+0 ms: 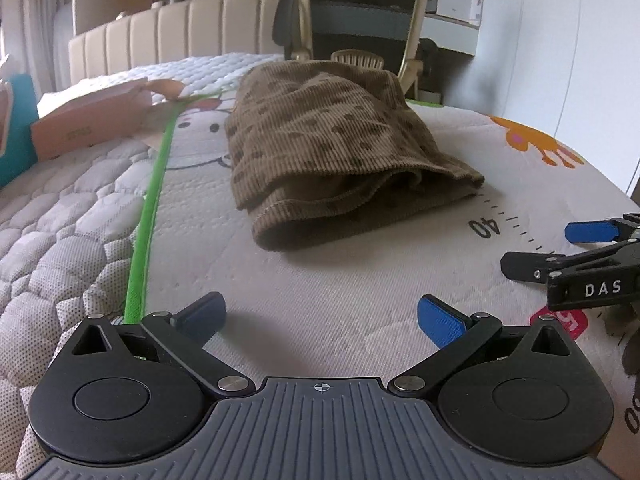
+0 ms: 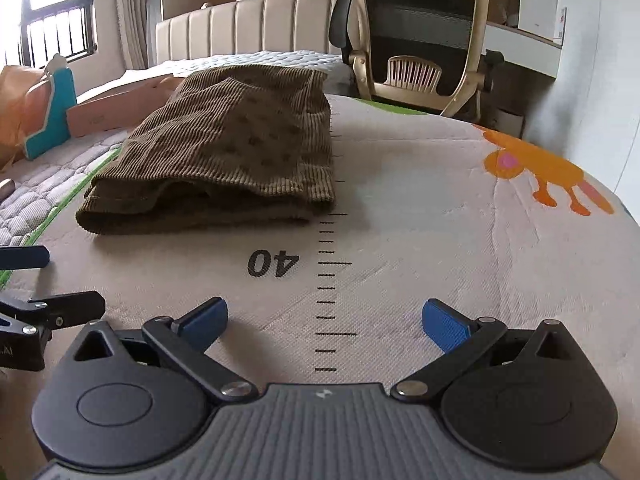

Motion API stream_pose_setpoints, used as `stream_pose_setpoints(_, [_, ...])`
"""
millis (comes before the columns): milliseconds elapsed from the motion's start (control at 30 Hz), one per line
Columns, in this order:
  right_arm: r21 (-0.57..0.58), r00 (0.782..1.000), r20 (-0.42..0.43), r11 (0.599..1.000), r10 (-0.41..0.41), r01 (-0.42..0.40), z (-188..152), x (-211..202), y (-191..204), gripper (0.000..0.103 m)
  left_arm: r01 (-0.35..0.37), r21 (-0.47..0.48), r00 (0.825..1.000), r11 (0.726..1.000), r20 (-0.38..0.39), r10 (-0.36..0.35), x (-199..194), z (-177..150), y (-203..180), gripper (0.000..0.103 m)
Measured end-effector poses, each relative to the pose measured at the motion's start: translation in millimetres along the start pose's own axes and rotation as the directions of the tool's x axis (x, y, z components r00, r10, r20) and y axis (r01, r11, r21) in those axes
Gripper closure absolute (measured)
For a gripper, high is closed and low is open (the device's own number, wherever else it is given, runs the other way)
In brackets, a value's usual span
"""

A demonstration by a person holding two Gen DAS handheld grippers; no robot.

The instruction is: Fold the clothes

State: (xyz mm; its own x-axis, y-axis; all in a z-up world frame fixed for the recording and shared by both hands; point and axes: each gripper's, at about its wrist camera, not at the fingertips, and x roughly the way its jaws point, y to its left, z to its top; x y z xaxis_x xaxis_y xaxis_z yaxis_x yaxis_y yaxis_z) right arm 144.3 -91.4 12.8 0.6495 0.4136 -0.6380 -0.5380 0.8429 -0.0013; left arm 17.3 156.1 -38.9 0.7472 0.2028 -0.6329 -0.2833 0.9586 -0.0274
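the brown corduroy garment (image 1: 340, 152) lies folded in a thick bundle on the printed mat (image 2: 440, 240), ahead of me and just past the "40" mark (image 2: 273, 263). my left hand-held gripper (image 1: 320, 320) and right hand-held gripper (image 2: 324, 320) both sit low over the mat with jaws spread wide, holding nothing, well short of the cloth. i judge the fold is mostly made. next i would either tidy the loose near hem or move the bundle aside, which calls for reaching forward and pinching all layers together.
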Motion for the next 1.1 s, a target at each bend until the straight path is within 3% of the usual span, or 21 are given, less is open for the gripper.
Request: stream_pose_setpoints(1100, [0.003,1.000,0.000,1.000,0.005,-0.005,0.8,1.5,0.4,0.000,0.013,-0.018,1.000,1.000,0.004,-0.013,1.3,1.4,0.8,0.000])
